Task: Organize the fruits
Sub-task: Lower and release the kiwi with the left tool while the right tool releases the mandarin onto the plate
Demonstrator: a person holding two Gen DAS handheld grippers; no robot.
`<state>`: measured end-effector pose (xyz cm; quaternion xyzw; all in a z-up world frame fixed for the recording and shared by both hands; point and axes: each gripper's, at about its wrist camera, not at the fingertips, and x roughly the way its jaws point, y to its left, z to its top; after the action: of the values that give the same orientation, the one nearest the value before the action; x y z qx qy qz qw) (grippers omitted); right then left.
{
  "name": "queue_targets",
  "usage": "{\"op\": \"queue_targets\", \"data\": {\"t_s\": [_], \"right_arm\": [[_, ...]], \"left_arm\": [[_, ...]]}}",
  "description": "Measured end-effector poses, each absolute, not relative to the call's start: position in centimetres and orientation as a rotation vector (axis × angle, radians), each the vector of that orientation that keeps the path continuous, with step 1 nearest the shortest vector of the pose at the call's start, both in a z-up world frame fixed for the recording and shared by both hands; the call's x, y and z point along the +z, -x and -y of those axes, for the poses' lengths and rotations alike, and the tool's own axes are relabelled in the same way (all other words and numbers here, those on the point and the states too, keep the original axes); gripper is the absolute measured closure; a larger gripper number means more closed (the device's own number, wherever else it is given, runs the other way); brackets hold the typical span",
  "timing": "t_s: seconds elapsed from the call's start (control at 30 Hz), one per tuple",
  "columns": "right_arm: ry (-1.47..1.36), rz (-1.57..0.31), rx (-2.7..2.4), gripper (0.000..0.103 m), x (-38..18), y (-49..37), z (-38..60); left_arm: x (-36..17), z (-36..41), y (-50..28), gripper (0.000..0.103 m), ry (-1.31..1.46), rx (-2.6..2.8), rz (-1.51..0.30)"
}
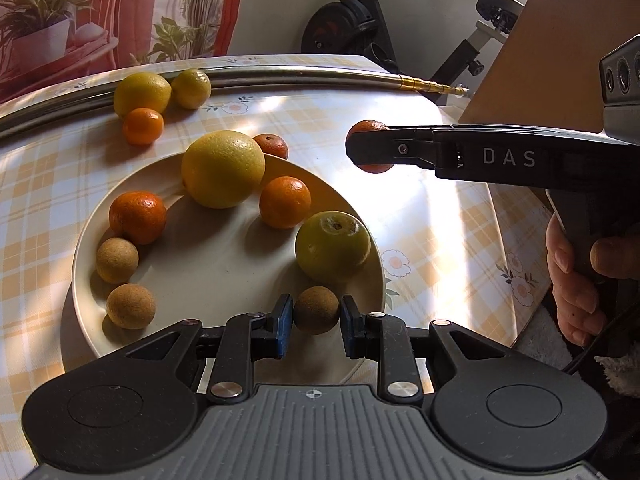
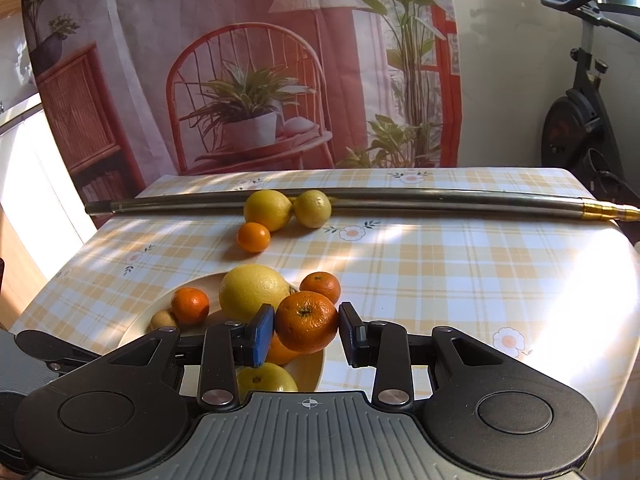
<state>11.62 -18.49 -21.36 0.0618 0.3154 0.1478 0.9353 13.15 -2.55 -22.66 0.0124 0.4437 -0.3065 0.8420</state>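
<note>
A cream plate [image 1: 216, 276] holds a big yellow citrus [image 1: 223, 169], two mandarins [image 1: 137, 216] [image 1: 285, 202], a green fruit [image 1: 332, 246] and two small brown fruits [image 1: 117, 260]. My left gripper [image 1: 317, 322] is over the plate's near rim, its blue pads closed on a third small brown fruit [image 1: 316, 310]. My right gripper [image 2: 307, 330] is shut on a mandarin [image 2: 306, 326]. In the left wrist view it [image 1: 370, 148] hangs above the table, right of the plate. Another mandarin [image 1: 272, 146] lies just behind the plate.
Two yellow-green citrus [image 1: 142, 94] [image 1: 191, 88] and a small orange [image 1: 143, 126] lie by a long metal rod [image 1: 280, 74] at the table's far side. A cardboard sheet [image 1: 560, 60] stands at the right. A hand [image 1: 572, 280] holds the right gripper. An exercise bike [image 2: 580, 132] stands beyond the table.
</note>
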Motion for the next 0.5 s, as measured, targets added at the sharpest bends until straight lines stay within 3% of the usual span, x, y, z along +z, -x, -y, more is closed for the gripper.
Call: {"op": "queue_targets", "data": {"t_s": [0.37,0.5], "right_arm": [[-0.132,-0.645,0.298,0.071,-21.5,-11.6,18.8],[-0.131,-0.645,0.301,0.071,-21.5,-11.6,18.6]], "left_arm": [[-23.2,3.8,-13.6,0.076,-0.03,-0.68,-0.943],[-23.1,3.2,-13.7,0.07,-0.003,-0.668,-0.937]]}}
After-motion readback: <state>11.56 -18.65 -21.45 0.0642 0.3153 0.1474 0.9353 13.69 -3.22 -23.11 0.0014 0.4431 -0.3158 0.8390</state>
